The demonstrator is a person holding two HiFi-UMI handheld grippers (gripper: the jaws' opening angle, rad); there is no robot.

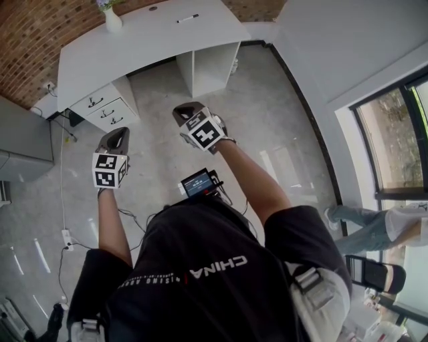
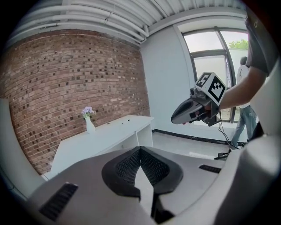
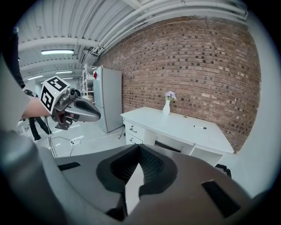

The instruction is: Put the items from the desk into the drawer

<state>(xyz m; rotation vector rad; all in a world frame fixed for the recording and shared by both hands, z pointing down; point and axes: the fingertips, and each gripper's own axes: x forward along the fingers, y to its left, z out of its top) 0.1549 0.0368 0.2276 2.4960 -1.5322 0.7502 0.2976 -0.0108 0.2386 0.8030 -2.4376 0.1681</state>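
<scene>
Left gripper (image 1: 115, 135) and right gripper (image 1: 188, 111) both clenched, empty, well short of the white counter (image 1: 147, 41). Pen (image 1: 188, 18) lies on top, vase (image 1: 112, 19) near the wall, drawers (image 1: 101, 107) shut.

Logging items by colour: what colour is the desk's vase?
White; the slim white vase shows best in the right gripper view.

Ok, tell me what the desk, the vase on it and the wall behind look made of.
Desk: likely painted or laminated board, smooth matte white, flat edges. Vase: probably glazed ceramic, white; too small to be sure. Wall: bare red-brown brick, mortar lines visible.
</scene>
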